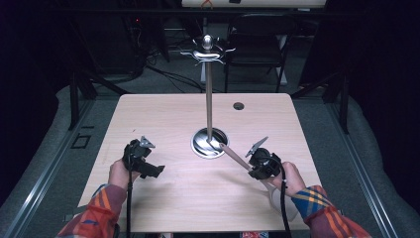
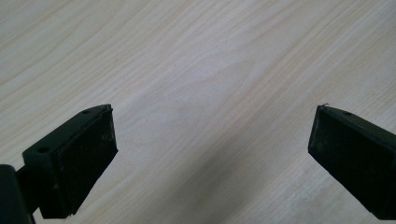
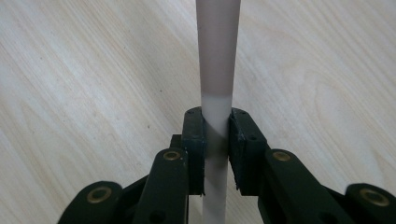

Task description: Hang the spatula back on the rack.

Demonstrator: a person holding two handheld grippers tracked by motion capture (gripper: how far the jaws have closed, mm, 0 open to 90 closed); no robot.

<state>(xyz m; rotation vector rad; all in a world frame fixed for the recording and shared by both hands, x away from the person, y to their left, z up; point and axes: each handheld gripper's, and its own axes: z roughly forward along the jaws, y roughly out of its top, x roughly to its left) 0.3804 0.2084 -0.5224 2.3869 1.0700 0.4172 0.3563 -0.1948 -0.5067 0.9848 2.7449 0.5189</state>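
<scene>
Both forearms, in orange plaid sleeves, come in from the bottom edge of the high view. The left hand (image 1: 120, 173) sits at about seven o'clock, holding the left gripper (image 1: 157, 170) low and pointed toward three o'clock; in the left gripper view its two black jaws stand wide apart with nothing between them. The right hand (image 1: 292, 178) sits at about five o'clock, its right gripper (image 1: 250, 166) aimed toward ten o'clock. In the right gripper view its jaws are pressed together on a slim pale rod (image 3: 217, 70).

Matt wooden table (image 1: 163, 114), glossy metal stand (image 1: 209, 99).
</scene>
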